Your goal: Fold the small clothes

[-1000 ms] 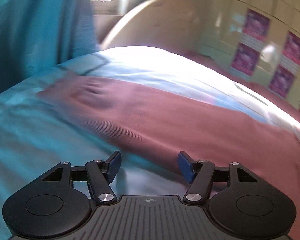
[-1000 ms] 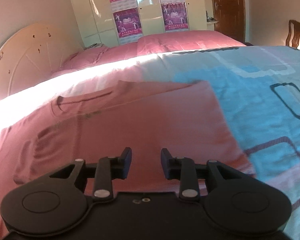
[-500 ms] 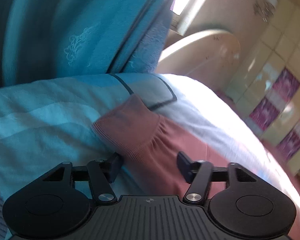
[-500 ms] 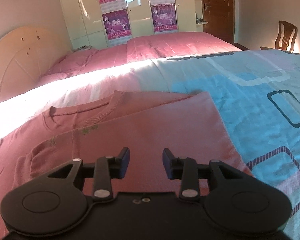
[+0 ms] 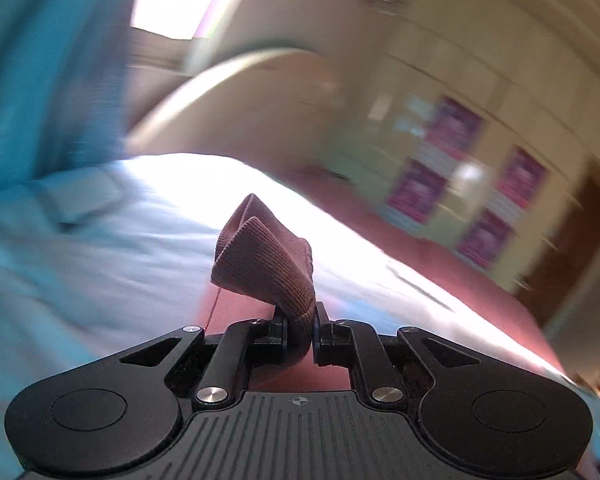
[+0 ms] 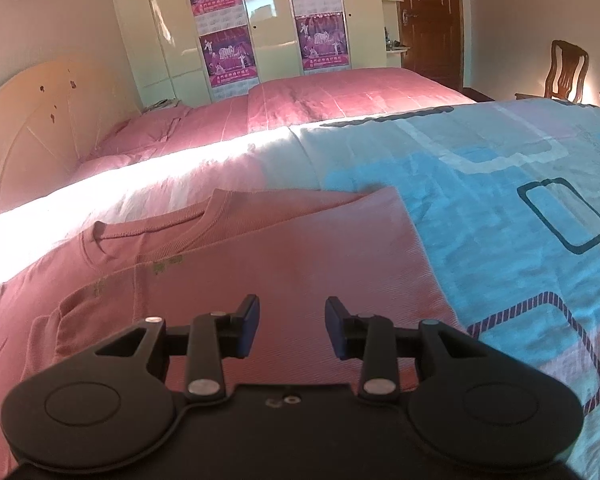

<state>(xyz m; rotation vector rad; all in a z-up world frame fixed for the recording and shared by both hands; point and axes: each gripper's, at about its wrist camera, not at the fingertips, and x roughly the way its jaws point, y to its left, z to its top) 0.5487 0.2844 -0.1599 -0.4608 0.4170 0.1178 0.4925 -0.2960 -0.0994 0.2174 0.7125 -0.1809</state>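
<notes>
Gripping a ribbed, dusty-pink knit cuff (image 5: 266,264), the left gripper (image 5: 300,330) has just been closing, and its jaws now stand nearly together with the bunched fabric pinched between the pads. The cuff stands up out of the jaws in a folded hump above the bed. The left wrist view is heavily blurred around the gripper; only the cuff and the black gripper body are sharp. Behind them a bright sunlit band crosses the pale blue and white patterned bedspread (image 5: 100,248), and a cream arched wooden headboard (image 5: 252,96) shows further back.

The right gripper (image 6: 292,326) hovers over the body of the dusty-pink long-sleeved knit top (image 6: 284,252), jaws partly spread, nothing between the blue pads. Whether the fingertips touch the cloth cannot be told. The top lies flat on the bedspread (image 6: 500,216), round neckline (image 6: 148,236) toward the headboard (image 6: 40,120), its right-hand edge straight and folded under. A fold of the garment lies across its lower left part.

Beyond the bedspread lies a pink quilted cover (image 6: 340,96). Behind it stands a cream wardrobe carrying four purple posters (image 6: 228,56). A brown wooden door (image 6: 428,20) and a wooden chair (image 6: 566,72) stand at the far right.
</notes>
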